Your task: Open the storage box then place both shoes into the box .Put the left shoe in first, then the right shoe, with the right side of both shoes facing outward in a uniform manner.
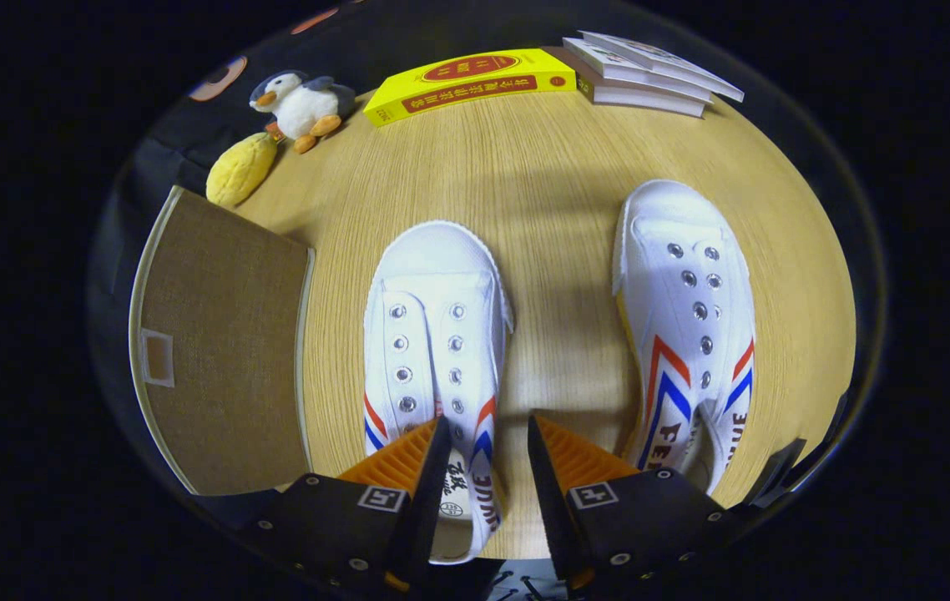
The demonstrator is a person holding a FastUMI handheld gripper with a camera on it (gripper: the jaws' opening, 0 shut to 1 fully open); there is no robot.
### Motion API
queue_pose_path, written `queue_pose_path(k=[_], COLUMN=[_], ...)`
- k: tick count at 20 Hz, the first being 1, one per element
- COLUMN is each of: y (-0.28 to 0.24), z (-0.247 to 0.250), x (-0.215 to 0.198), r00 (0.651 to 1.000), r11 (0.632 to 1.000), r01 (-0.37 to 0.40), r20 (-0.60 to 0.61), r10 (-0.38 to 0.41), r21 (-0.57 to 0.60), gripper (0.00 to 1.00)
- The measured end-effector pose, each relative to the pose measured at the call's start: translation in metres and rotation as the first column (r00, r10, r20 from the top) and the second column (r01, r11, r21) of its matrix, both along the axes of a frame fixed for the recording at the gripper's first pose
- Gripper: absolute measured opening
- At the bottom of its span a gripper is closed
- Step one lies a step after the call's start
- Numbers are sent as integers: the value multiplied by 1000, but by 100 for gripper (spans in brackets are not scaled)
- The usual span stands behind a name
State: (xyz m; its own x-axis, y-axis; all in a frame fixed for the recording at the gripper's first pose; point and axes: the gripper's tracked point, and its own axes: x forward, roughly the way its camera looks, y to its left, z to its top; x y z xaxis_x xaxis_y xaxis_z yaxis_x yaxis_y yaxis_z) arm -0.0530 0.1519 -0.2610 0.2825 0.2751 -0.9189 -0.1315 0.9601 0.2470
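**Gripper view: fingers parted over the left shoe, box lid down**

Gripper view has my gripper [487,451] hovering low with its fingers apart and gripping nothing; the heel of the left shoe [433,334] sits partly between them, toe pointing away. The right shoe [688,317] lies parallel to it on the counter [542,167], off to the right with bare wood between the two. The storage box [220,342] stands just left of the left shoe, and I judge its fabric lid to be closed, so opening it comes first.

Both shoes look like light canvas with soft, collapsible uppers and stiffer rubber soles. I would take each at the heel collar or across the sole edge, where a pinch should not just fold the cloth. The lid looks stiff and light; the small tab [158,357] on it seems the place to grab.

Letters run along the shoes' sides but I cannot read them whole. The yellow book [475,83] carries characters too small for me.
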Motion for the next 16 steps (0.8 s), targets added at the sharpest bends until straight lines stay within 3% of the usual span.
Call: queue_pose_path(k=[2,4,6,7,9,12,16], y=[10,9,7,8,19,30,40], z=[2,2,7,11,27,46,93], x=[-1,1,2,3,11,18,20], r00=[1000,999,996,994,981,963,947], r11=[999,1000,1000,999,986,948,920], r01=[28,25,0,32,83,164,148], r20=[-3,25,86,108,163,162,217], r10=[-28,-25,0,-35,-107,-214,-237], r21=[21,4,1,37,146,274,362], gripper=[55,28,21,9,0,0,0])
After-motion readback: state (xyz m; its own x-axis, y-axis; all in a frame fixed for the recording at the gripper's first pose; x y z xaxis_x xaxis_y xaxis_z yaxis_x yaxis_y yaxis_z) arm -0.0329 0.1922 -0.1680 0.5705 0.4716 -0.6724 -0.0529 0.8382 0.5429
